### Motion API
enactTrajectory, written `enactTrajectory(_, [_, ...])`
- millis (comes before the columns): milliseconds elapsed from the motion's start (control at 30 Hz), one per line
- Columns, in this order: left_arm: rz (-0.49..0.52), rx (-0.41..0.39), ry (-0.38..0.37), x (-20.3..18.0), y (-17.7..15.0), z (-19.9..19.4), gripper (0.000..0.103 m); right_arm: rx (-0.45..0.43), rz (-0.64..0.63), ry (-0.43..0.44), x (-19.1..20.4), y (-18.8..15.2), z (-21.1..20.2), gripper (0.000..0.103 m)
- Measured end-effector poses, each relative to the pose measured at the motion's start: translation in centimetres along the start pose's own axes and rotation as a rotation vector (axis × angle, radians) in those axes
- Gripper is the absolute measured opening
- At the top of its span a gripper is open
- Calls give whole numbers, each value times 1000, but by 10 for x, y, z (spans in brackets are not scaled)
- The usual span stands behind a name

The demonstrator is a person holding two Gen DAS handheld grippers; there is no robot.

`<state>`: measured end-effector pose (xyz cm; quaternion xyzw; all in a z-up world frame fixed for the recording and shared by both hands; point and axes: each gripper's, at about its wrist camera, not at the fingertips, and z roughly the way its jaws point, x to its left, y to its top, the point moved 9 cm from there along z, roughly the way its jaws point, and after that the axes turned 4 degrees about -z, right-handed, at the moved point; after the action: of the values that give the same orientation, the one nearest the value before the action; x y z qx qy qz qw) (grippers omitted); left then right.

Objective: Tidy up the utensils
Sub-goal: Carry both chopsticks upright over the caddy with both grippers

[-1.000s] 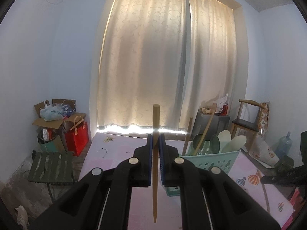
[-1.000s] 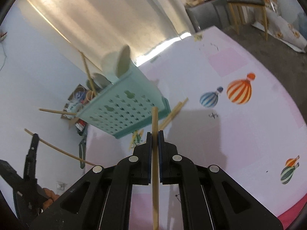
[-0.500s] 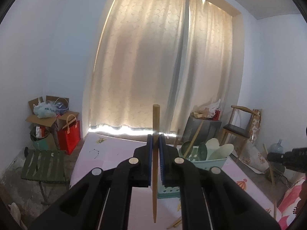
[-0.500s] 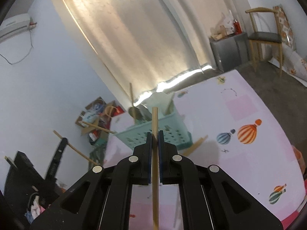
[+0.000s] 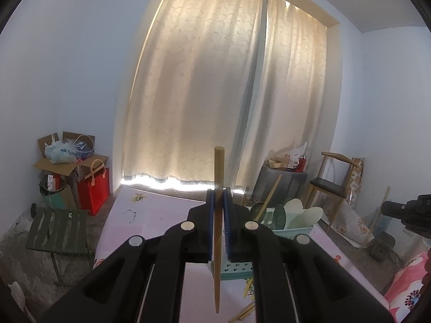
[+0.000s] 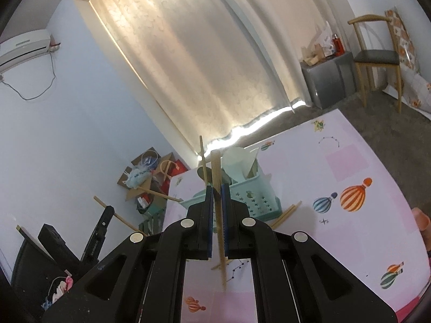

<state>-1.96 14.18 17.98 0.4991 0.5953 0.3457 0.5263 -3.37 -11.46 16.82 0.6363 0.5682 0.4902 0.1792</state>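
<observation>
Wooden and pale, a chopstick (image 5: pixel 217 231) stood clamped between the blue pads of the left gripper (image 5: pixel 218 210), its long axis running upright across the jaws — blunt end above them, thin tip hanging below. The jaws were pressed together on its middle, with nothing else between them. The right gripper (image 6: pixel 217 210) held a second chopstick (image 6: pixel 218 215) the same way, jaws closed on the shaft, the stick nearly upright and slightly tilted, its tip pointing down toward the pink counter (image 6: pixel 350 215).

Outward from the right jaws, the teal basket (image 6: pixel 256 202) sat straight ahead and just beyond the pads, already carrying pale spoons (image 6: pixel 239 161) and another upright stick. In the left view the same basket (image 5: pixel 293 232) lay ahead and to the right of the jaws, partly hidden behind the gripper body. The right hand looked the nearer of the two to it, and its stick was already lined up with the basket's open top, so I judged the coming move to be a short carry forward and a lowering, tip first.

Loose chopsticks (image 6: pixel 285 214) lay on the counter at the basket's foot — still to be gathered.
</observation>
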Motion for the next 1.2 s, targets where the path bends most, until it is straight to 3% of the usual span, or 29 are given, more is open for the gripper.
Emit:
enactTrajectory(533, [-4,-4,-9,0,1,0,6,20,19,4,-10,-1,11,1])
enactTrajectory(667, [-12,9,-7,3,-1,1,6,80,35,-45,-35,-7,20,1])
enactTrajectory(833, [-14,21,-9,4,-3,2,7,265,37,-137,-85,-38,36,7])
enactTrajectory(900, [-14,31,-12,2,-5,4,6,361,-54,-169,-96,-61,52,10])
enactTrajectory(967, [-14,40,-18,1,-7,6,7,453,-187,-172,-94,-87,74,20])
enactTrajectory(1100, [6,45,-15,-3,-9,8,7,551,-375,-116,-76,-121,117,37])
enactTrajectory(1200, [15,49,-8,-4,-10,8,7,583,-469,-144,-66,-129,153,38])
